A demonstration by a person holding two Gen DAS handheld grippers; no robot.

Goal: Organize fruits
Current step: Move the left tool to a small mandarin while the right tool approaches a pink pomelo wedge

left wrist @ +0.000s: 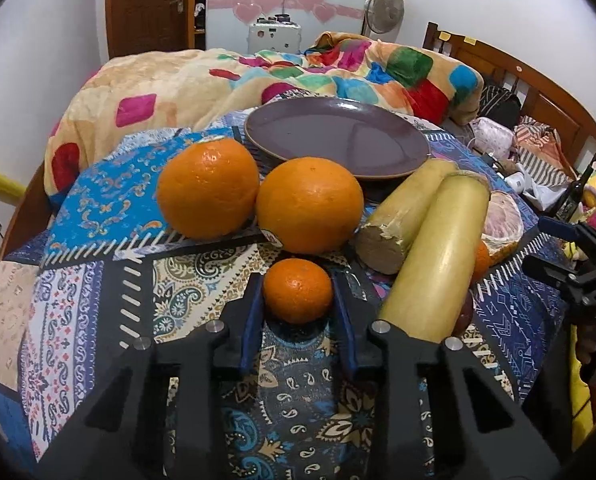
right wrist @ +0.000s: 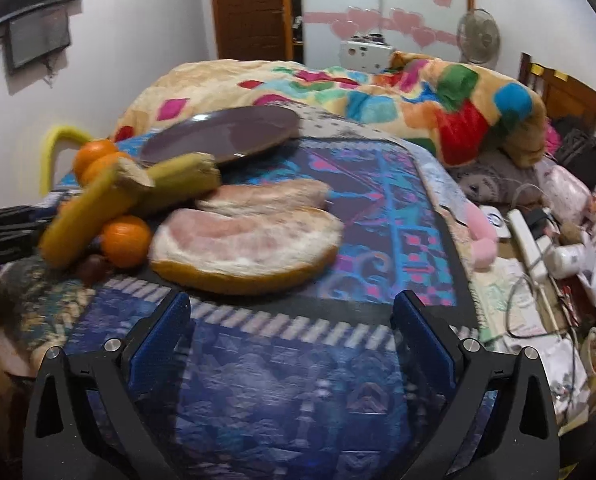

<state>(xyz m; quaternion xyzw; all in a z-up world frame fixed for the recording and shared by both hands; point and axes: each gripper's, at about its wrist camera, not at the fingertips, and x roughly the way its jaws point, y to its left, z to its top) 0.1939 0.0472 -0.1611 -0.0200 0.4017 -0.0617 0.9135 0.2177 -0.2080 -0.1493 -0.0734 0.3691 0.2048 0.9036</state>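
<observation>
Left tongs (left wrist: 298, 294) pinch the small orange (left wrist: 298, 290) on the desk (left wrist: 97, 280), near the empty plate (left wrist: 338, 140). Right tongs (right wrist: 289, 328) are spread wide, holding nothing. Round fruit may slip out, roll away, or bump the big oranges (left wrist: 310, 204).

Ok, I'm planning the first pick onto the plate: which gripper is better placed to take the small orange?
Left. The left gripper already has the small orange between its fingers. The right gripper stands open over bare cloth, short of the pomelo pieces, with nothing between its fingers.
</observation>
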